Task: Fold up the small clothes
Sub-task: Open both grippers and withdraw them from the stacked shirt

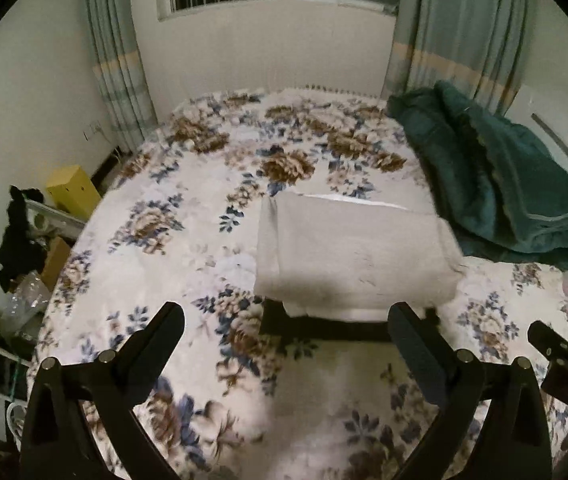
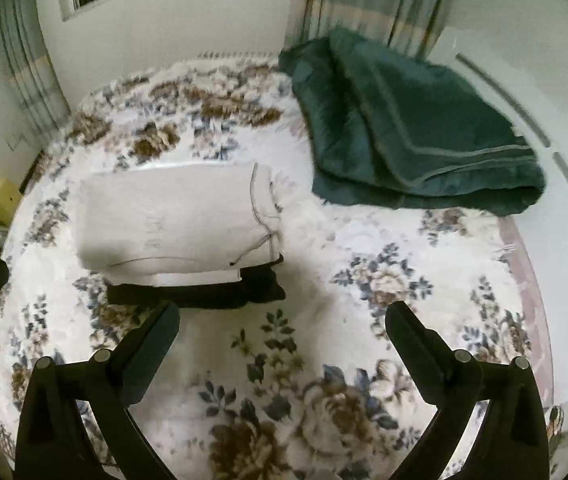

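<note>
floral bedspread (image 1: 171,240) fills my view, and with the folded beige garment (image 1: 356,256) as landmark, my left gripper (image 1: 284,332) hangs spread wide and empty just short of it, a black garment (image 2: 203,292) lies under its near edge, my right gripper (image 2: 284,328) gapes empty nearby, a green blanket (image 2: 416,128) lies beyond-right.
</note>
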### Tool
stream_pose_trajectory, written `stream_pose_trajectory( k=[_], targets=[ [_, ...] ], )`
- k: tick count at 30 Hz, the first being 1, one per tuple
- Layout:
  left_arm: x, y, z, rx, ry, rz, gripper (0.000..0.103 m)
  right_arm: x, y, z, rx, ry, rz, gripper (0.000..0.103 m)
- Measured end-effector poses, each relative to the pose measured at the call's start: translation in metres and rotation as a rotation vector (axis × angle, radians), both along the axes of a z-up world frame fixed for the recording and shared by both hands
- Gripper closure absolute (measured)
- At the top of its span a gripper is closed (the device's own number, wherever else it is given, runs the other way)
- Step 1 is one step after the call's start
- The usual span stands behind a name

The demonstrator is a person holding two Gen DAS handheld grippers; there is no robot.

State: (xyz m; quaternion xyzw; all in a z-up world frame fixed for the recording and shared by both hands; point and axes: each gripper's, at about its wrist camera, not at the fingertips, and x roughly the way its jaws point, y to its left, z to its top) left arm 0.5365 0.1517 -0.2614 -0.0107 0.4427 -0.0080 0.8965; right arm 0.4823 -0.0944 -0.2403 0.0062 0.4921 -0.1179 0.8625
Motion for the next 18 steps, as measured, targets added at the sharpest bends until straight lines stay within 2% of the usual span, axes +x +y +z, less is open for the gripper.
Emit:
stream_pose_trajectory(
  k=[9,15,18],
  targets=[
    [-0.132,-0.007,0.117,0.022,-0.141,0.027,0.0,-0.153,0.013,0.142,-0.017,-0.157,0.059,0.0],
    [-0.2,-0.01,0.171,0.009,-0.217,0.035,0.0,-0.247,0.015,0.221,-0.032,-0.276,0.1,0.0],
    [-0.23,-0.01,0.192,0.008,-0.253,0.052,0.0,-0.283,0.013,0.25,-0.035,-0.323,0.114,0.0]
  ],
)
